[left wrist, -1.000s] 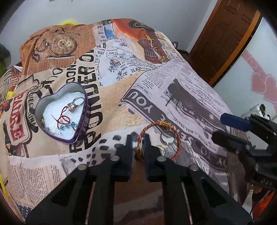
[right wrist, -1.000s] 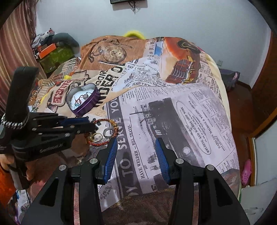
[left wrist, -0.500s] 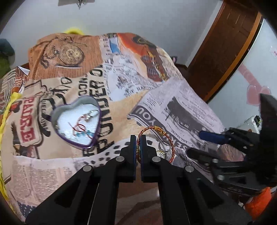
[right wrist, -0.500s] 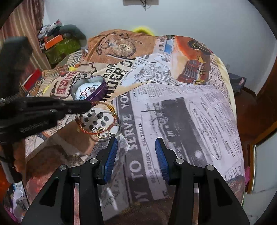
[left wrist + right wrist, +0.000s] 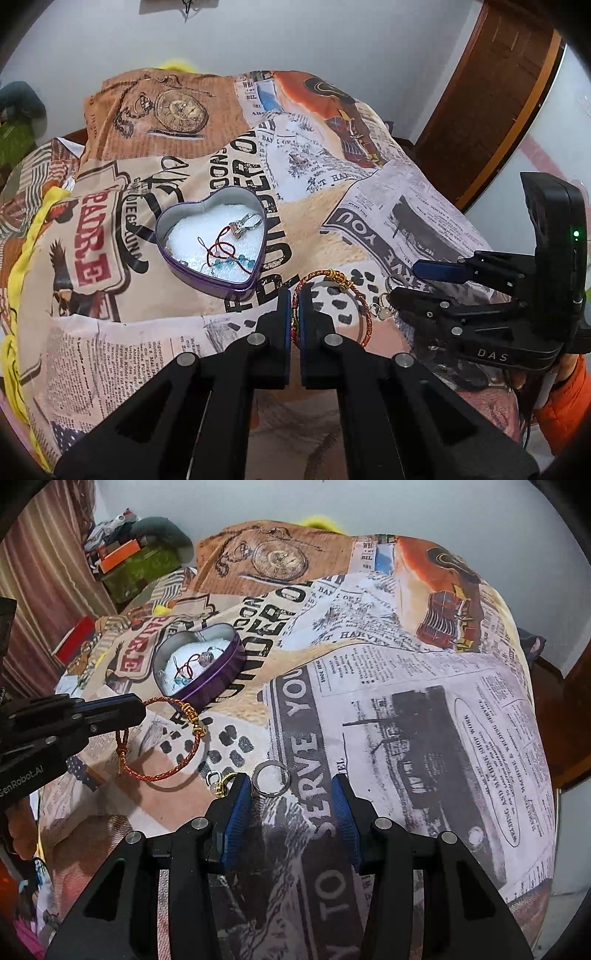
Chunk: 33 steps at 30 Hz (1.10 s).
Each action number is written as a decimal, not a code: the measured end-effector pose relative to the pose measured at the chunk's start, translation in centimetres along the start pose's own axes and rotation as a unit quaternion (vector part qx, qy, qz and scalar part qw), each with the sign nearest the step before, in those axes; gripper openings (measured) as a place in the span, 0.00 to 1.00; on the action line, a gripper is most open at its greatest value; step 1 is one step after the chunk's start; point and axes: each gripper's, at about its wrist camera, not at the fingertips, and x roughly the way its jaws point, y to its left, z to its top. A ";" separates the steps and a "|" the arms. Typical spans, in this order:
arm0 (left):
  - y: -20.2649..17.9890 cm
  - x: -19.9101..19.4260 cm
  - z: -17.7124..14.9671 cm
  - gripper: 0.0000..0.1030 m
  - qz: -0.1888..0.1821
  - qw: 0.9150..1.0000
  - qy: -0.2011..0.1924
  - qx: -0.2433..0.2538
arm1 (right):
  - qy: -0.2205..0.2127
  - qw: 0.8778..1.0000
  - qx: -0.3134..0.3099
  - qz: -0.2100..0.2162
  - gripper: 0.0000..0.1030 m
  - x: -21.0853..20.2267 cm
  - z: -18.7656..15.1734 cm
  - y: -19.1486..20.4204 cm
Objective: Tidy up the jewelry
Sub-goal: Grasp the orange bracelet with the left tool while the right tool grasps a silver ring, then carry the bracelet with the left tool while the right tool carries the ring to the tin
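My left gripper [image 5: 294,295] is shut on a red and gold braided bracelet [image 5: 334,279], lifted off the bedspread; it hangs from the left fingertips in the right wrist view [image 5: 162,773]. A purple heart-shaped tin [image 5: 258,273] with white lining holds a ring and a red cord with blue beads; it also shows in the right wrist view [image 5: 221,675]. My right gripper [image 5: 291,786] is open, low over the cloth, with a silver ring [image 5: 271,771] between its fingertips and a small gold charm [image 5: 219,784] by its left finger.
The newspaper-print bedspread [image 5: 406,701] covers the whole bed and drops off at the right. A wooden door [image 5: 491,92] stands at the right. Boxes and clutter [image 5: 129,561] lie beyond the bed's far left.
My left gripper shut on the bracelet and lifted it toward the heart tin. My right gripper moved forward and down over the silver ring, still open.
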 end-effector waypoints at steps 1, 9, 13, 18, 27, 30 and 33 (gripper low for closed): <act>0.0 0.1 0.0 0.02 0.000 1.000 0.000 0.000 | -0.002 1.000 -0.002 -0.001 0.40 0.0 0.0 0.0; -0.3 -0.4 0.0 0.02 -0.005 1.000 -0.007 0.002 | -0.013 1.000 -0.006 -0.002 0.19 -0.4 0.2 0.1; -0.3 -1.3 0.3 0.02 -0.006 1.000 -0.017 0.000 | -0.024 1.000 -0.004 -0.003 0.19 -1.3 0.5 0.1; 0.0 -2.8 0.9 0.02 -0.003 0.999 -0.036 -0.004 | -0.049 0.999 -0.010 -0.011 0.19 -3.0 1.2 0.7; 1.9 -5.8 2.2 0.02 0.012 0.997 -0.074 -0.016 | -0.096 0.995 -0.032 -0.013 0.19 -5.3 3.2 3.4; 2.9 -6.7 2.7 0.02 0.019 0.996 -0.085 -0.022 | -0.107 0.994 -0.038 -0.007 0.19 -5.5 4.0 4.3; 3.7 -7.2 3.0 0.02 0.026 0.995 -0.093 -0.027 | -0.113 0.993 -0.042 0.002 0.19 -5.4 4.7 5.0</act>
